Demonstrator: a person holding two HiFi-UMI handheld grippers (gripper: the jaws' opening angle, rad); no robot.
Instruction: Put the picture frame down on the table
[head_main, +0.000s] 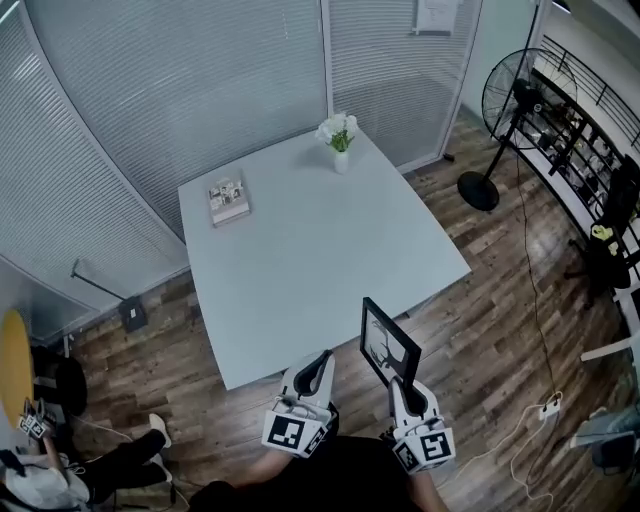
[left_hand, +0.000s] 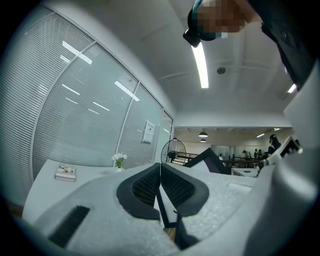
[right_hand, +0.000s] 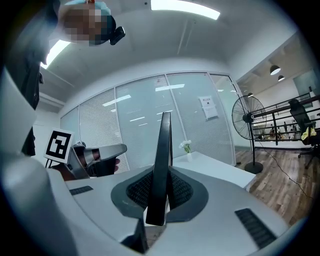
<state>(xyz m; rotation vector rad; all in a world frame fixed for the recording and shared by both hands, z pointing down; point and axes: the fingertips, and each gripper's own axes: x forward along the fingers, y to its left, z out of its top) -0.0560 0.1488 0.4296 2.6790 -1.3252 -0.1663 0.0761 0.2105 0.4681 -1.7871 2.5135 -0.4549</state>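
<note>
Right claw is pinching the picture frame upright by its lower edge, just beside the near edge of the surface, left claw is riding pressed together and empty, so set-down isn't done yet.

Low in the head view the person wears a black top. The left gripper and right gripper have white shells, dark ribbed pads on the jaws, and each a cube of black-and-white square markers.
</note>
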